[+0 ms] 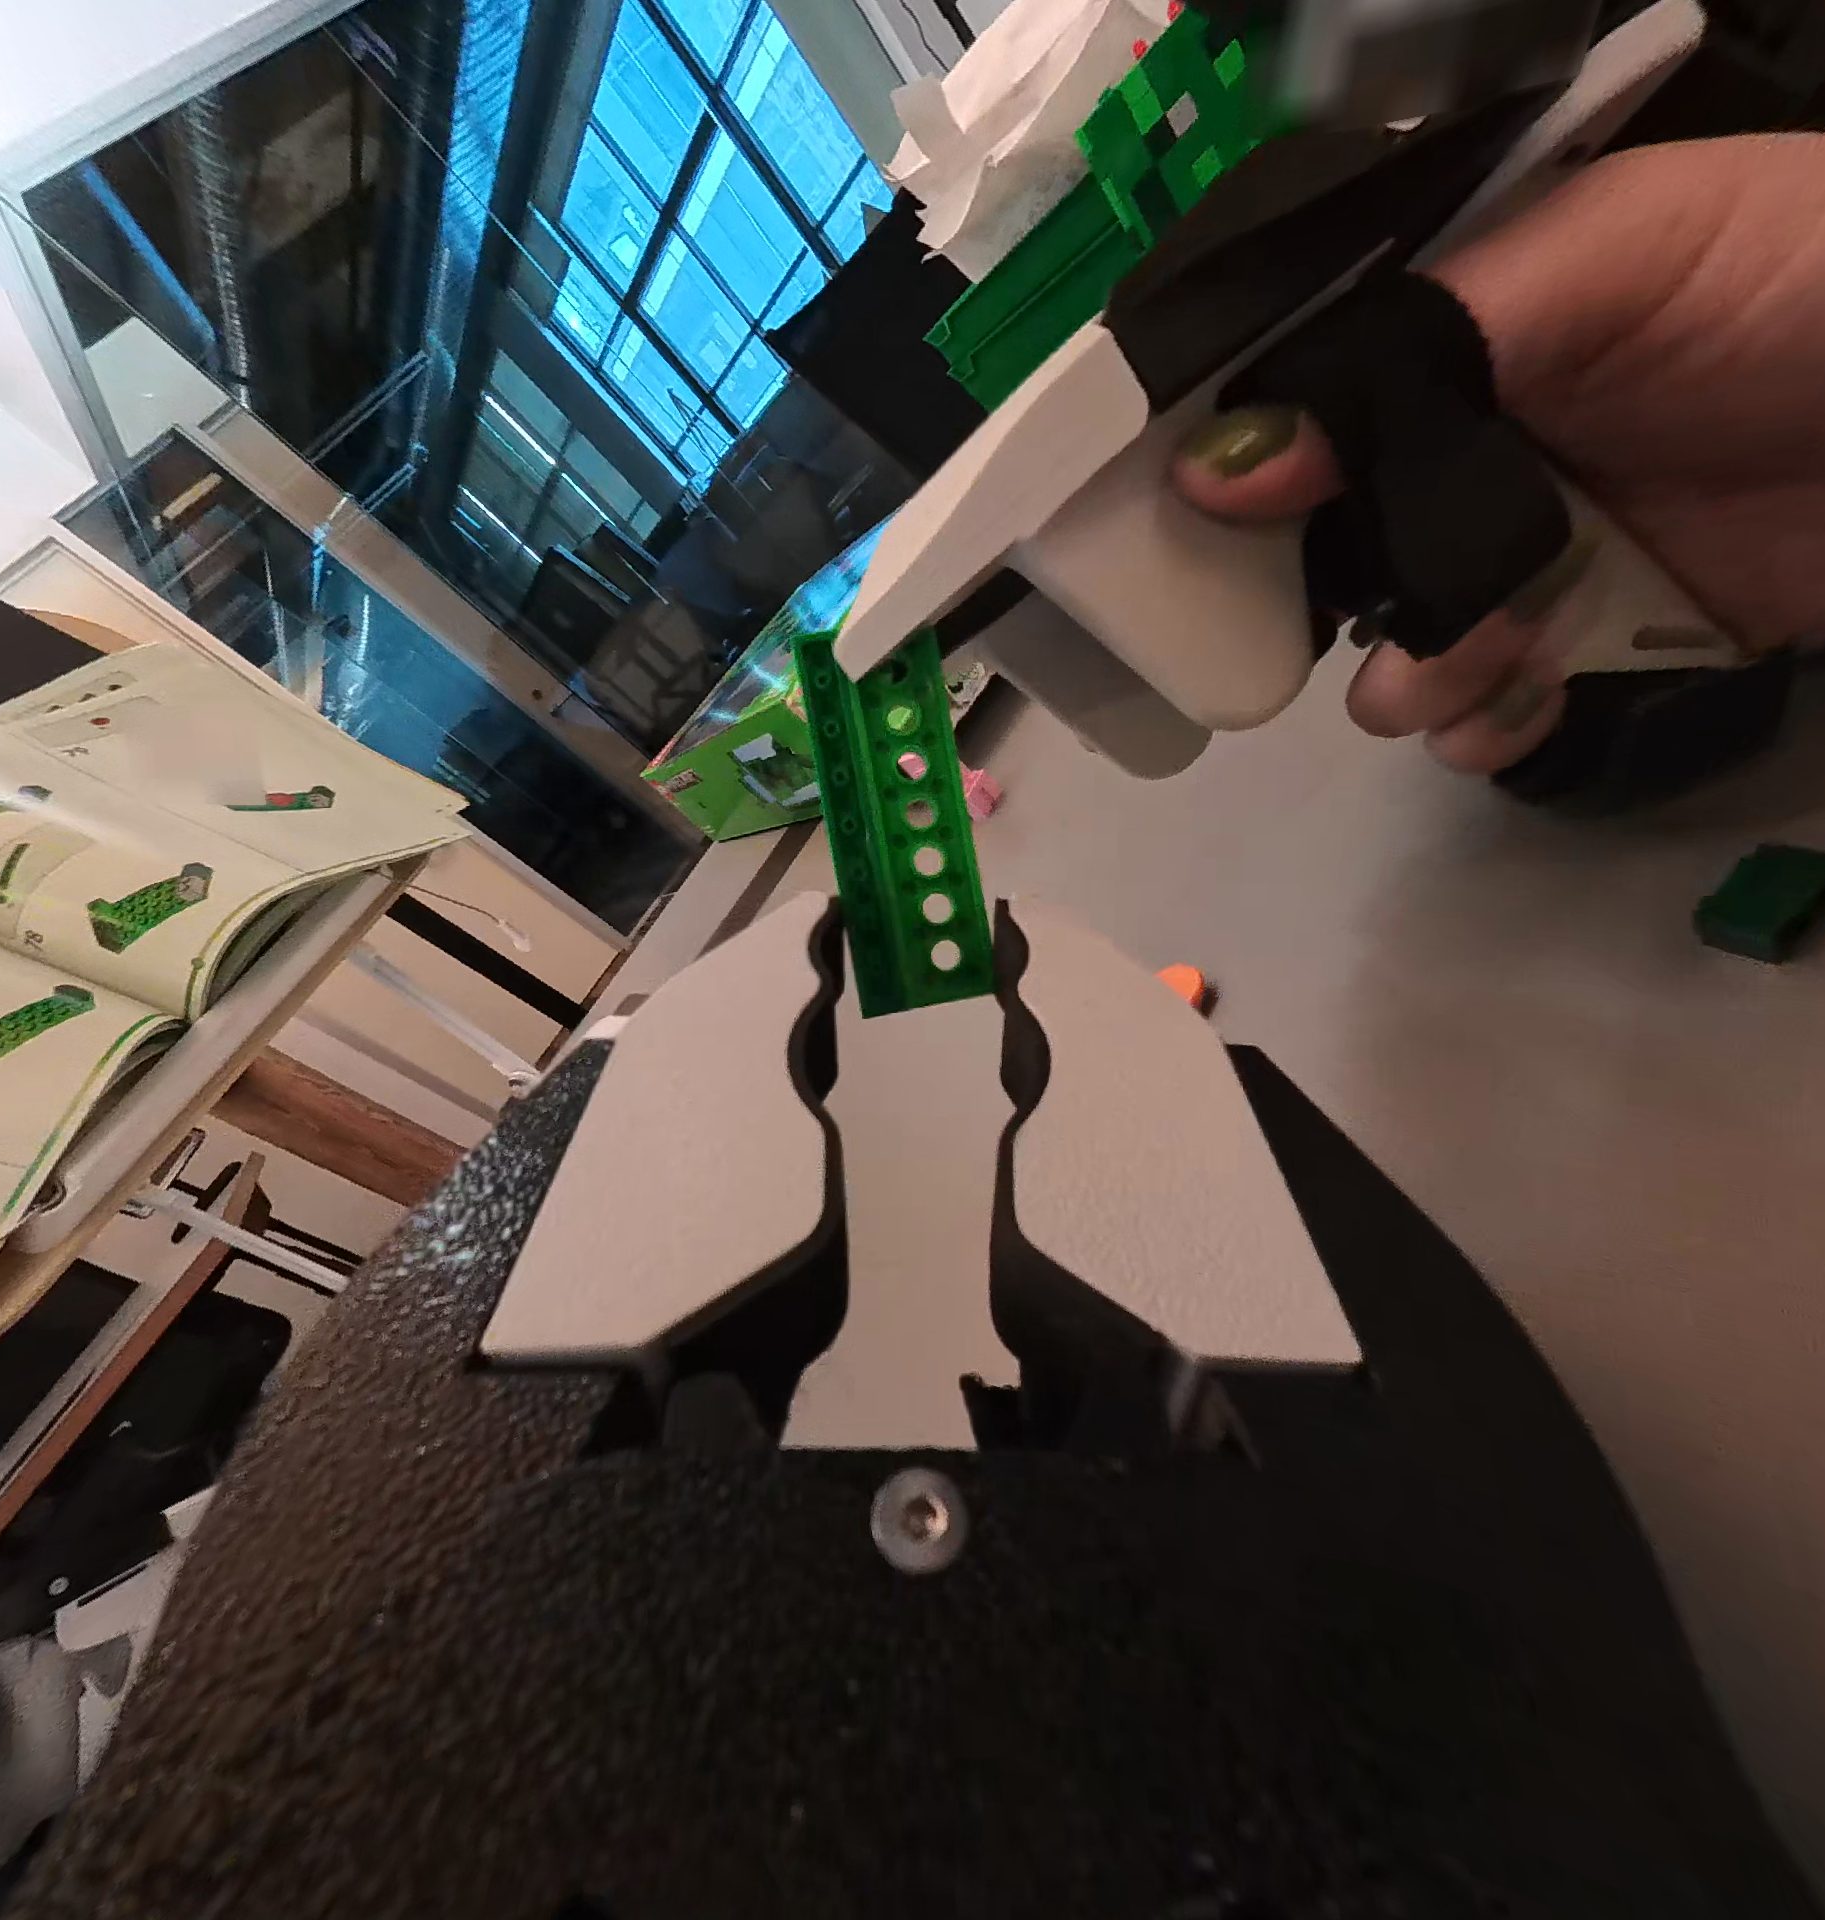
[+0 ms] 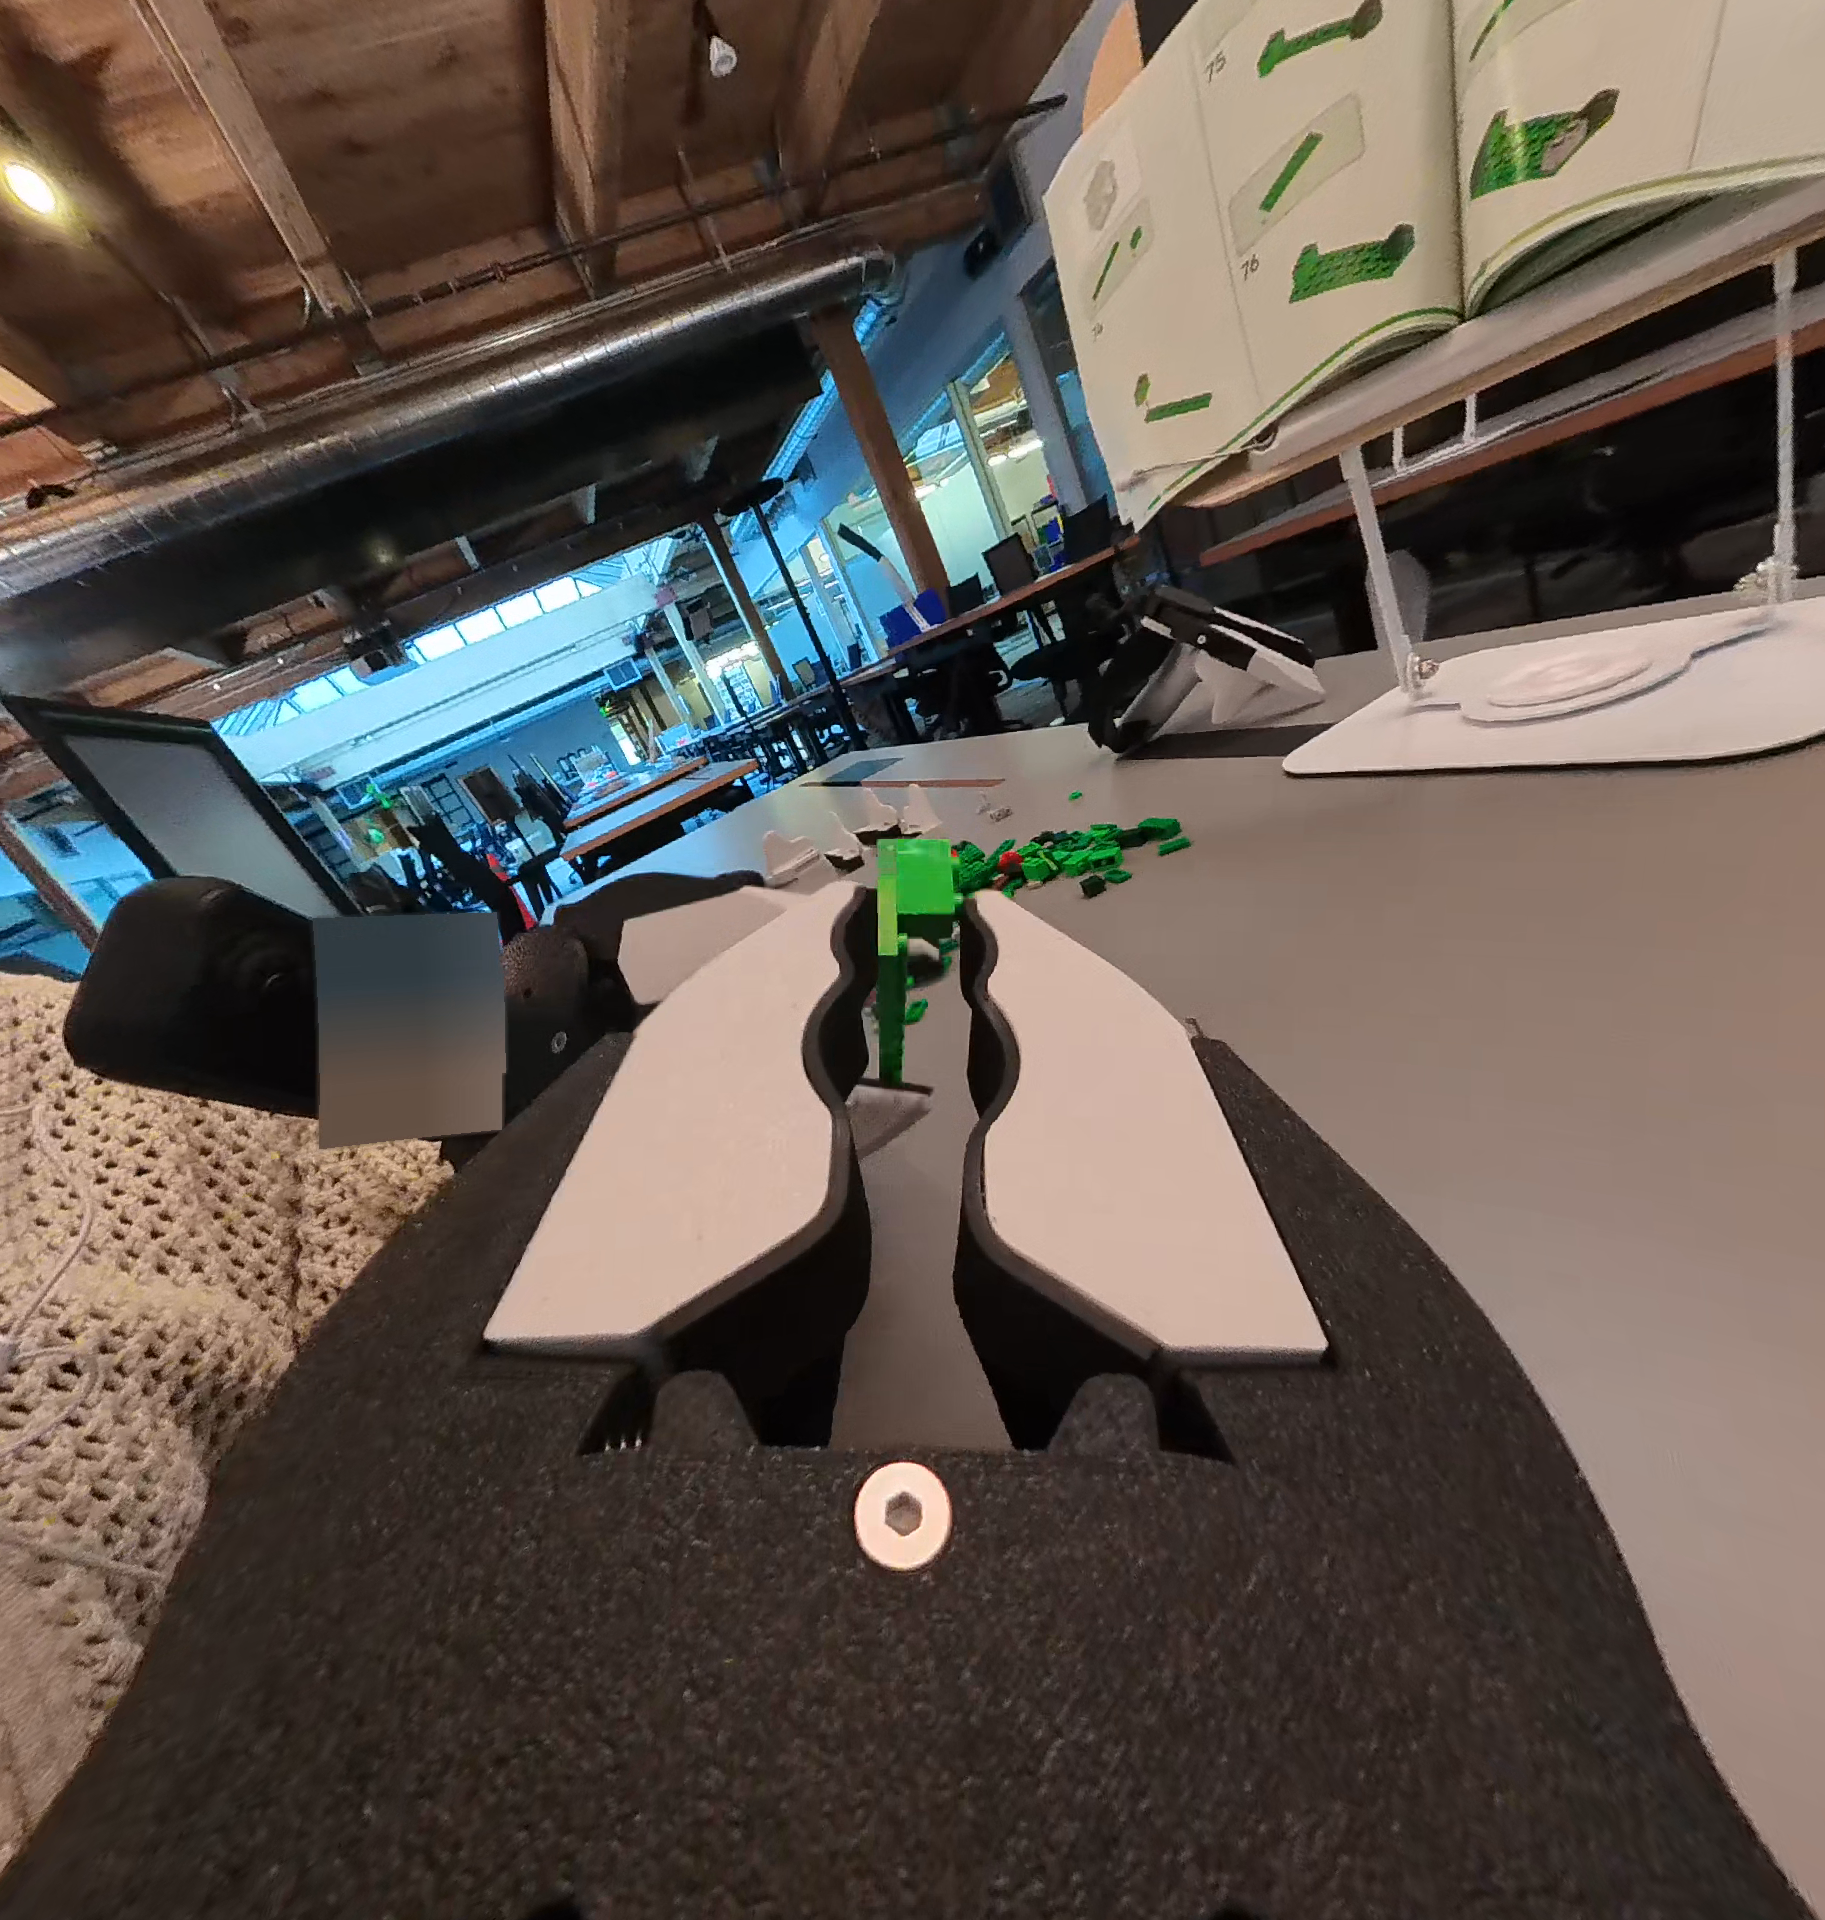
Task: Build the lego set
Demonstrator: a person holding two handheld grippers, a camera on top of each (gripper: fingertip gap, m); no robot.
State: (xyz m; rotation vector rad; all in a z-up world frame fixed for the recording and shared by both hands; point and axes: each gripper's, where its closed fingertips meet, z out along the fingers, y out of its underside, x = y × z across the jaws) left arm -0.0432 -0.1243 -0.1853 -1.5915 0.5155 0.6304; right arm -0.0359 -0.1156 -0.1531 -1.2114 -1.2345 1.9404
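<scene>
The left gripper (image 1: 918,961) clamps the near end of a long green plate (image 1: 903,831), held off the grey table (image 1: 1407,1143) with its underside holes facing the camera. The right gripper (image 2: 913,925) pinches the plate's far end; in the right wrist view only a thin green edge shows between its narrowed tips. Whether a second piece is being pressed on there, I cannot tell. To do this well, keep both grips square to the plate so it does not twist, and push along the studs, not across. Farther off lie a dark green brick (image 1: 1765,902), the loose green pile (image 2: 1074,857), the set box (image 1: 742,779) and the open manual (image 2: 1407,229) on its stand.
</scene>
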